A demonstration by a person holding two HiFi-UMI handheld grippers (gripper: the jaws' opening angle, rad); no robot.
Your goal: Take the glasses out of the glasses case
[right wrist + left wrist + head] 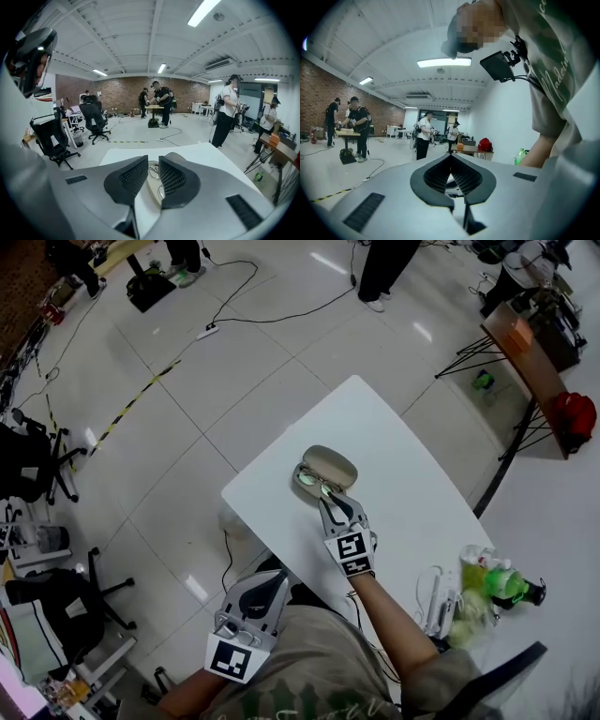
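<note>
The glasses (314, 481) lay in the open glasses case (330, 465), which sat mid-surface (375, 427). The right hand-held gripper (325, 498) hung over the case's near end, its jaws narrowly apart with nothing clamped. The left hand-held gripper (451, 157) was well apart, off the surface's near edge, its jaw tips together.

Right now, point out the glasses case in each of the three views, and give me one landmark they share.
Head view: glasses case lies open at mid-frame on the white table, just beyond the right gripper.
Right gripper view: glasses case sits low centre, in the gap between the parted fingers.
Left gripper view: not visible.
Shared landmark: yellow-black floor tape.
</note>
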